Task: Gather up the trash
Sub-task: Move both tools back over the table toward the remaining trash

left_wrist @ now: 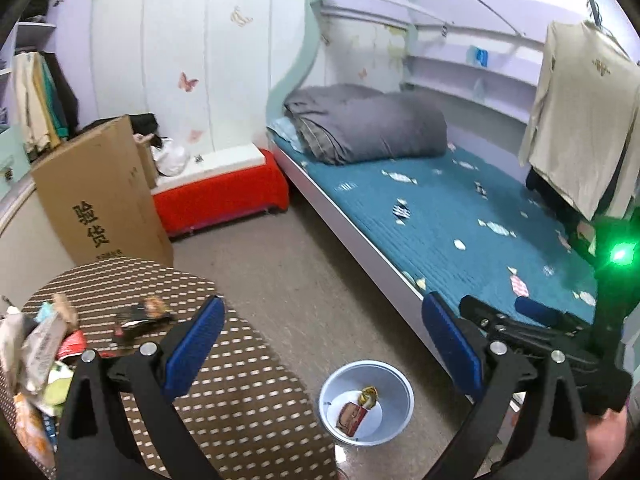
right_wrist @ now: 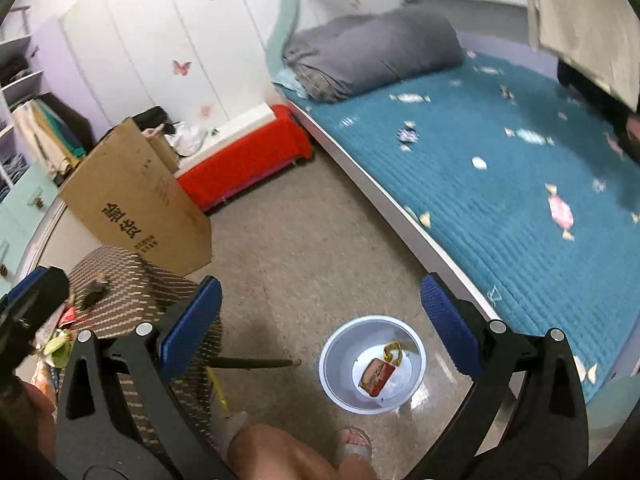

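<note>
Both grippers, left gripper (left_wrist: 324, 340) and right gripper (right_wrist: 322, 316), hang released and empty above the bin (right_wrist: 416, 354); next, likely fetching another wrapper (left_wrist: 140, 318) from the desk (left_wrist: 240, 380).

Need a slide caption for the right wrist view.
Open right gripper above white bin holding two wrappers, beside the bed.

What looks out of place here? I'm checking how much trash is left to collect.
Wrappers lie heaped at the left edge of the patterned table, and a dark packet lies loose mid-table. The bin on the floor holds only two pieces. Both grippers are open and empty.
</note>
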`<state>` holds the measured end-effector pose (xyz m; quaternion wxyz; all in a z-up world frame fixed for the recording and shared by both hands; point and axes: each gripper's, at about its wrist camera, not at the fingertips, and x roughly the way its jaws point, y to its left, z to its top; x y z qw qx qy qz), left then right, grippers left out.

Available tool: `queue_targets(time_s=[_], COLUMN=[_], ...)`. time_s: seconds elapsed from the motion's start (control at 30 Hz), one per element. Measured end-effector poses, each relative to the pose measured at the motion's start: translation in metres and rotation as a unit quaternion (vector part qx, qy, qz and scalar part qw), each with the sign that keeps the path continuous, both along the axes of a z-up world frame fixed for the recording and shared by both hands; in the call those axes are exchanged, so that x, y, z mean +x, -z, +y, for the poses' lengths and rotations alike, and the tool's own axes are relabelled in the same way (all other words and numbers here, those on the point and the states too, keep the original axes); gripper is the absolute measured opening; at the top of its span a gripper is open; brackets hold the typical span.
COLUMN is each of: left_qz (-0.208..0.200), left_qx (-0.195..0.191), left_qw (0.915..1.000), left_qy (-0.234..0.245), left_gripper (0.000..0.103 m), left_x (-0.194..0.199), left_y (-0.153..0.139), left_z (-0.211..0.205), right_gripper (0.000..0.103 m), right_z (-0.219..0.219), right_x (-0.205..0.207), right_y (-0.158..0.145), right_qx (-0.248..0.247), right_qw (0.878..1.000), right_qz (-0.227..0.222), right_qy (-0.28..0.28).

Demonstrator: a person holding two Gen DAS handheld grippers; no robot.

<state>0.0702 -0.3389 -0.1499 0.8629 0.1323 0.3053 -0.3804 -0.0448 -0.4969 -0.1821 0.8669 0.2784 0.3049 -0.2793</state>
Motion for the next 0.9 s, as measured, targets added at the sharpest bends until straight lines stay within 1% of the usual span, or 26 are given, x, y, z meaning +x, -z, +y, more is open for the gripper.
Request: queue_targets(time_s=[0.2,0.3,0.5,0.73,0.83,0.9], left_qz=[-0.018,-0.027,-0.039,-0.053,-0.051,-0.052], left_qx=[-0.029,-0.042,-0.060,-0.069,-0.069,-0.064], left_qw=[0.9988,0.9971,0.9919,0.9826,0.9773,0.9732], left_qy=[-0.036,-0.058,-0.105,-0.164,-0.194,-0.215], left_gripper=[0.097,0.098,0.098,0.098,0.098,0.098], left_x=[0.003,0.005,0.011,0.019,0.025,0.028], left_y=[-0.026,-0.039,-0.051,-0.056,-0.054,-0.049], left_z=[0.046,0.077,0.134,0.203,0.231,0.253], right_gripper=[0.097,0.097,0.097,0.097,0.097,0.097], right_z=[0.038,0.062,0.105,0.146,0.163,0.173], right_x=[0.008,0.015,0.032,0.056,0.070,0.082], right_y=[-0.042,-0.062,-0.090,-0.104,-0.101,-0.094], right_qx=[-0.039,-0.055,-0.086,-0.109,-0.120,-0.117], right_qw=[0.998,0.996,0.989,0.980,0.976,0.974], right_qz=[-0.020,-0.032,-0.046,-0.054,-0.047,-0.036], right_qy=[-0.033,-0.058,-0.108,-0.158,-0.176,-0.190])
